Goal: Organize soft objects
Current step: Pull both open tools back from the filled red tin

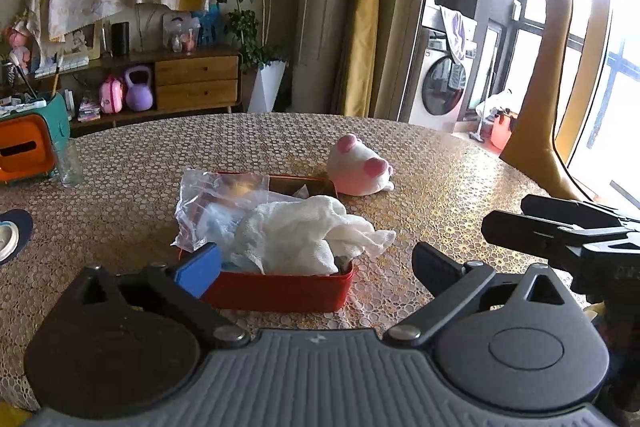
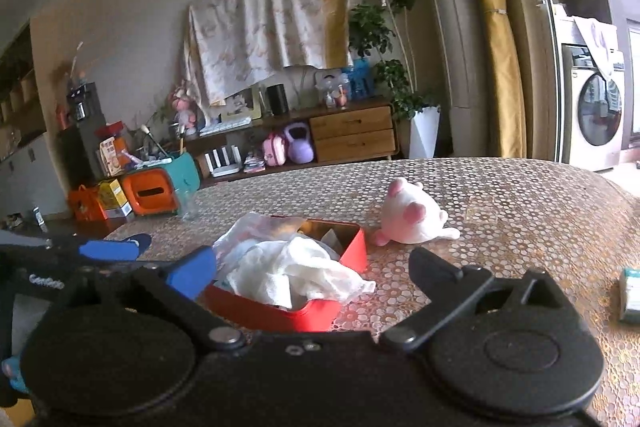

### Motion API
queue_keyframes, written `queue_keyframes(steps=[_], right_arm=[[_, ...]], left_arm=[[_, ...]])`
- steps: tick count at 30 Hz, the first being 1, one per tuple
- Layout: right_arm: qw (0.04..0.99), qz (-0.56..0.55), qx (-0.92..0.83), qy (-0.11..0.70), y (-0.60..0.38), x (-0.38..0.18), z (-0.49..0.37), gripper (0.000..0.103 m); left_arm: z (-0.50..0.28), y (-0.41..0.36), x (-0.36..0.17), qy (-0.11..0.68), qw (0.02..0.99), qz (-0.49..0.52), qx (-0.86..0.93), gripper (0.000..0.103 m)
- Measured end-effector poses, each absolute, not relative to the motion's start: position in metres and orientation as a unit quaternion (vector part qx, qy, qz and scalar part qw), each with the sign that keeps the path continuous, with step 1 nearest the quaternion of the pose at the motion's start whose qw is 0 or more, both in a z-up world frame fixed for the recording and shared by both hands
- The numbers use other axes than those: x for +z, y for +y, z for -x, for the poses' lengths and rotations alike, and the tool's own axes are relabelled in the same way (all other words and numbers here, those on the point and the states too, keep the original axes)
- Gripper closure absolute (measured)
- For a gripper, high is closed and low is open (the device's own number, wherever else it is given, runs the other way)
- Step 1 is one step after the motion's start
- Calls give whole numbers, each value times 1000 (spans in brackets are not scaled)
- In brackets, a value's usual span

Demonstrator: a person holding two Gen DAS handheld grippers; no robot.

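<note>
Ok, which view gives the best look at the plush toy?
The right wrist view: the plush toy lies nearer and larger there, its whole body clear on the table beside the red tin. The left wrist view shows the toy whole too, but smaller, beyond the tin.

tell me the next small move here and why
Probably reach the right gripper toward the pink plush toy and close on it. It lies alone on the table, just past the red box, while the white cloth and plastic bag already sit in the box. Both the right and the left gripper are open and empty.
</note>
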State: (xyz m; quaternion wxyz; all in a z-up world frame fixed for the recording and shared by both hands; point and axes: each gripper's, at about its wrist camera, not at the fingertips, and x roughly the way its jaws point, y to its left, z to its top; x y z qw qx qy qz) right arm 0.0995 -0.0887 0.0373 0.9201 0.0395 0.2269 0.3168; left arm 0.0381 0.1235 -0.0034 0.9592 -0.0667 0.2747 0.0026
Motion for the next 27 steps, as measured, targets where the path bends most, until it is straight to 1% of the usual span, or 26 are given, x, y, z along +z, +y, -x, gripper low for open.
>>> queue_keyframes(steps=[4,10,27], right_arm=[[921,-40,314,226,-90,36,-96,0],[925,-36,309,220,-90,36,-91,0],[925,-26,305,227,-86,31,-90,0]], left_arm=[[-31,119,0,260,964,62,2,1],[-25,119,1,254,963,86,-6,1],[-24,112,-1,251,966,66,5,1]])
